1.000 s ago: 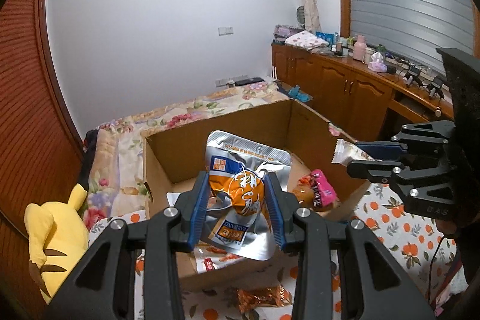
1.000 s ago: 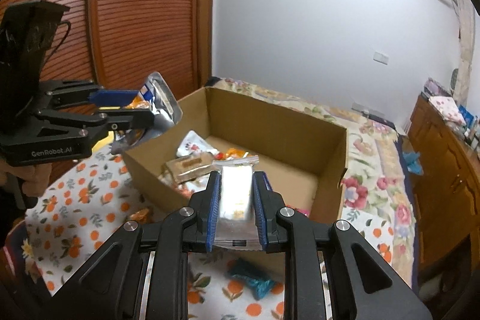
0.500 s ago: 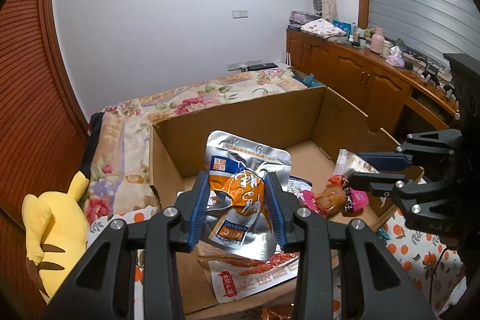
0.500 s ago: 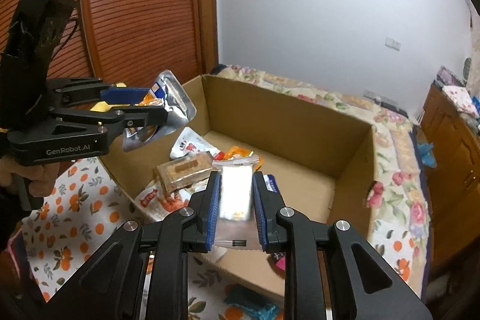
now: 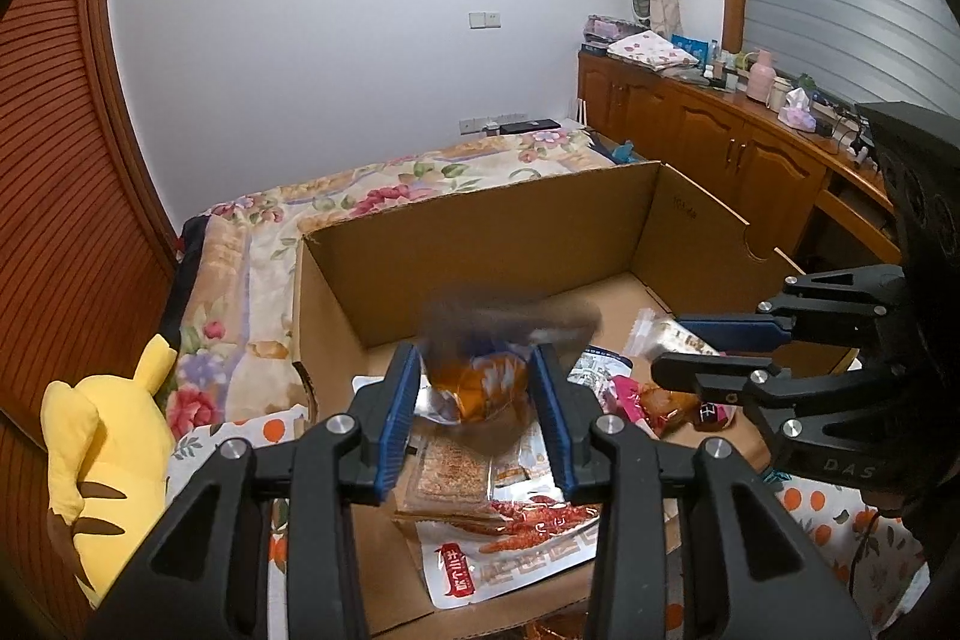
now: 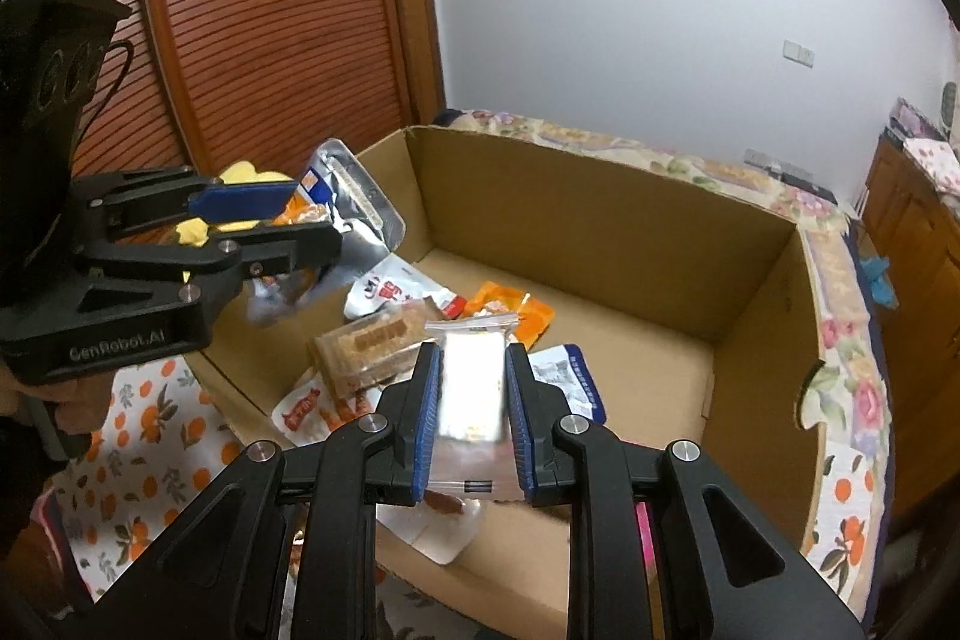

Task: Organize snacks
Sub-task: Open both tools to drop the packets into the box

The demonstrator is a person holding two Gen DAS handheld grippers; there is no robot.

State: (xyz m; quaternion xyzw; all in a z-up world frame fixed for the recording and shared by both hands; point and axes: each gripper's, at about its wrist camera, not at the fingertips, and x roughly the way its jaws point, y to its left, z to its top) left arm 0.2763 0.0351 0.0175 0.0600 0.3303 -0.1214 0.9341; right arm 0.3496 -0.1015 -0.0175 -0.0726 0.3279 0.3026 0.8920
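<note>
An open cardboard box (image 5: pixel 480 232) (image 6: pixel 600 220) lies in front of both grippers with several snack packets on its floor. My left gripper (image 5: pixel 477 358) (image 6: pixel 318 217) hangs over the box's near left corner, shut on a silver and orange pouch (image 5: pixel 480 388) (image 6: pixel 354 196), which shows blurred and tipped forward. My right gripper (image 6: pixel 472 352) (image 5: pixel 690 346) is over the box's near side, shut on a clear-wrapped pale bar (image 6: pixel 471 394) (image 5: pixel 660 334). Below lie a brown biscuit bar (image 6: pixel 366 346), a red and white packet (image 5: pixel 516 550) and an orange packet (image 6: pixel 504 310).
The box rests on a cloth with an orange print (image 6: pixel 150 430) over a floral bed (image 5: pixel 390 184). A yellow plush toy (image 5: pixel 108 436) sits to the left of the box. Wooden cabinets (image 5: pixel 720 142) line the right wall, and a slatted wooden door (image 6: pixel 240 10) stands at the left.
Both grippers have come forward and lower, from in front of the box to over its inside. The pouch in the left gripper now hangs lower and is blurred.
</note>
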